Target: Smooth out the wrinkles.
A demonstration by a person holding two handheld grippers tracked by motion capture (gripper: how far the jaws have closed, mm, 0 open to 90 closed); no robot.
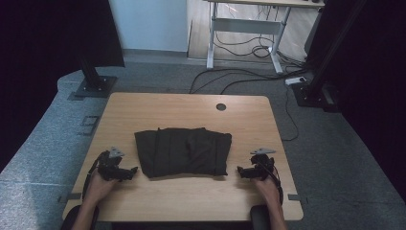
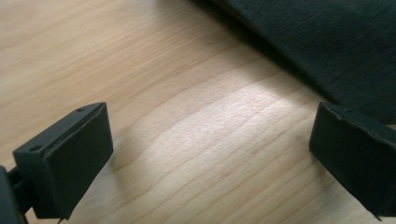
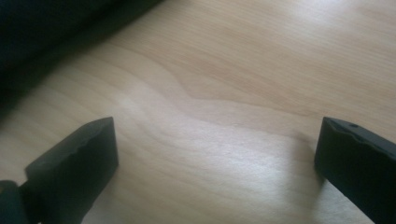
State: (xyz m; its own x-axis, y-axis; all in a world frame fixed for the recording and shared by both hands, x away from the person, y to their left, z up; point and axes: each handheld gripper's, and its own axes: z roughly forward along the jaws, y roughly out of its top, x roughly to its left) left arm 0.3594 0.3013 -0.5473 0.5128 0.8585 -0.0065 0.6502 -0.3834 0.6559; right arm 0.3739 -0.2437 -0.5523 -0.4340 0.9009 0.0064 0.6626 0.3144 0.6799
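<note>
Folding looks finished: black garment [image 1: 183, 152] lies squared on the bench [image 1: 191, 201]; left claw [image 1: 130, 172] and right claw [image 1: 242, 172] gape empty beside it.

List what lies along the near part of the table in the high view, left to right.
Left hand → left gripper → folded dark cloth → right gripper → right hand.

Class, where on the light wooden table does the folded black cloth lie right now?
In the high view the folded black cloth lies on the light wooden table at its middle, between the left gripper and the right gripper, nearer than the round cable hole.
</note>
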